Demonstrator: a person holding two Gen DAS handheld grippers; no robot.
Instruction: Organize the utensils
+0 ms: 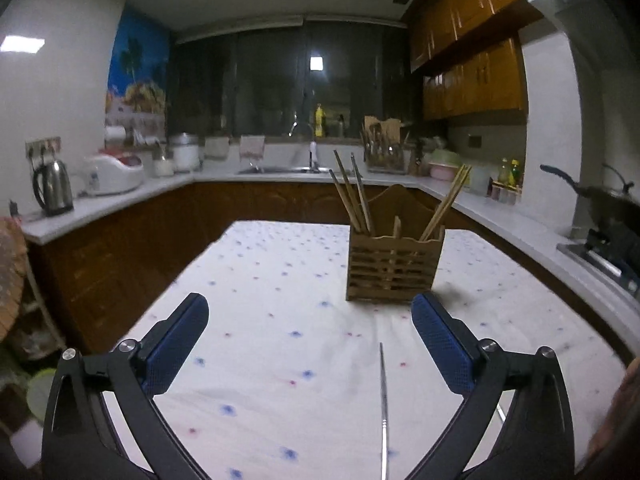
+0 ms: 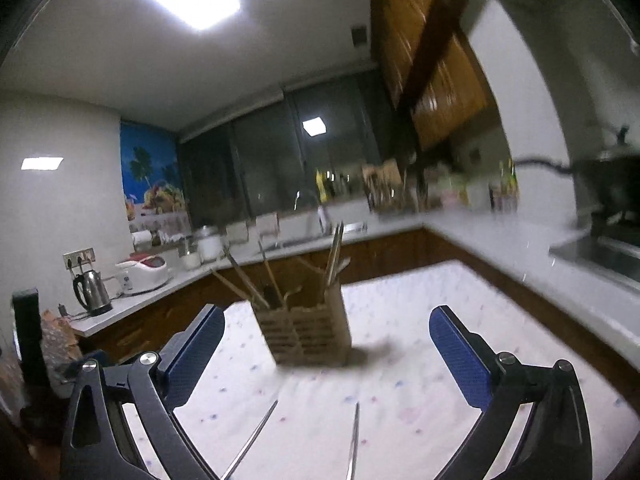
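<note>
A slatted wooden utensil holder (image 1: 394,266) stands on the white dotted tablecloth (image 1: 280,280) and holds several wooden chopsticks (image 1: 352,196). It also shows, blurred, in the right wrist view (image 2: 306,334). My left gripper (image 1: 310,326) is open and empty, above the cloth short of the holder. A metal chopstick (image 1: 383,408) lies on the cloth between its fingers. My right gripper (image 2: 328,344) is open and empty, facing the holder. Two metal chopsticks (image 2: 252,438) (image 2: 354,440) lie on the cloth below it.
Kitchen counters wrap around behind the table, with a kettle (image 1: 52,188), a rice cooker (image 1: 114,174), a sink (image 1: 280,168) and a dish rack (image 1: 384,152). A stove with a pan (image 1: 600,196) is at the right. The table's left edge drops off.
</note>
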